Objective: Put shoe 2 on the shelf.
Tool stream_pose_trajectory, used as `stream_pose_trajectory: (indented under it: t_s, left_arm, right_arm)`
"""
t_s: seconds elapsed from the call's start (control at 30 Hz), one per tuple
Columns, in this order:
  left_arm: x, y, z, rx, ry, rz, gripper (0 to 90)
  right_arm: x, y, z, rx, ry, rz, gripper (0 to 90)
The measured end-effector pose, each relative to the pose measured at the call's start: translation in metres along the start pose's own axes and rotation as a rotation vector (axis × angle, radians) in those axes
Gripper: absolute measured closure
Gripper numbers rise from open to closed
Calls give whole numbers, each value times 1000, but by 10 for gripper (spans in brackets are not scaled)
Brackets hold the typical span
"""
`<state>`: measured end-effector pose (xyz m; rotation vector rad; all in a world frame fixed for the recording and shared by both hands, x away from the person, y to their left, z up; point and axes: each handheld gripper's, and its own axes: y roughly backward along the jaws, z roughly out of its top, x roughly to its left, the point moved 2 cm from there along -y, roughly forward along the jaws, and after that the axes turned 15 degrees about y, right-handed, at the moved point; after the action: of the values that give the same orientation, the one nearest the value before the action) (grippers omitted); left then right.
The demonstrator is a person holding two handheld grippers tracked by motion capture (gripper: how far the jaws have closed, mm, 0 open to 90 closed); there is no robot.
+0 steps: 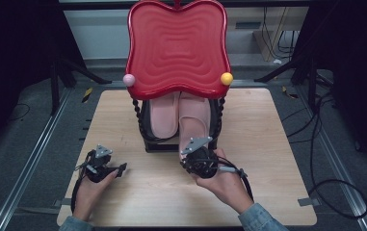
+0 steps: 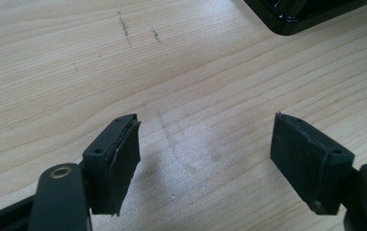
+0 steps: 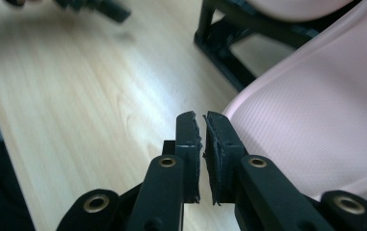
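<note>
A: Describe the surface and the room.

B: I work at a light wooden desk. It stands on grey floor, with metal rails along both sides, dark stands behind and black cables on the floor to the right.

A: What else is on the desk, and what stands in the way?

B: A black rack stands at the middle of the far half of the desk. A red tray with a wavy rim sits on top of it and overhangs what lies below; a pink ball and a yellow ball sit at its two near corners.

A: Where is the slipper, and how does it lie?

B: Two pink slippers lie side by side in the rack under the tray. The right slipper sticks out towards the near edge. Its long axis runs from far edge to near edge, and its far end is hidden under the tray.

A: State of your grippers?

B: My right gripper is at the slipper's near end, jaws almost together with only a thin gap between the pads and nothing in it; the slipper lies just beside one jaw. My left gripper rests low near the desk's near-left corner, jaws well apart over bare wood.
</note>
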<state>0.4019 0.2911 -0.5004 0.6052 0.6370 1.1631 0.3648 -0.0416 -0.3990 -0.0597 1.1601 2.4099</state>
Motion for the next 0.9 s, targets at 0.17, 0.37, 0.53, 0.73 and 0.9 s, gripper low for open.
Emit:
stream_pose_trajectory:
  t_s: [0.17, 0.37, 0.53, 0.73, 0.9]
  left_arm:
    - [0, -1, 0, 5, -2, 1, 253]
    - [0, -1, 0, 7, -4, 2, 253]
    - [0, -1, -1, 8, -2, 2, 253]
    - [0, -1, -1, 7, -2, 2, 253]
    - [0, -1, -1, 8, -1, 3, 253]
  right_arm:
    - [7, -6, -11, 53, 28, 30, 843]
    - [8, -14, -23, 103, 46, 38, 848]
    - [7, -18, -30, 130, 42, 46, 855]
    - [4, -22, -36, 159, 45, 28, 861]
    - [-3, -21, -37, 146, 23, 9, 898]
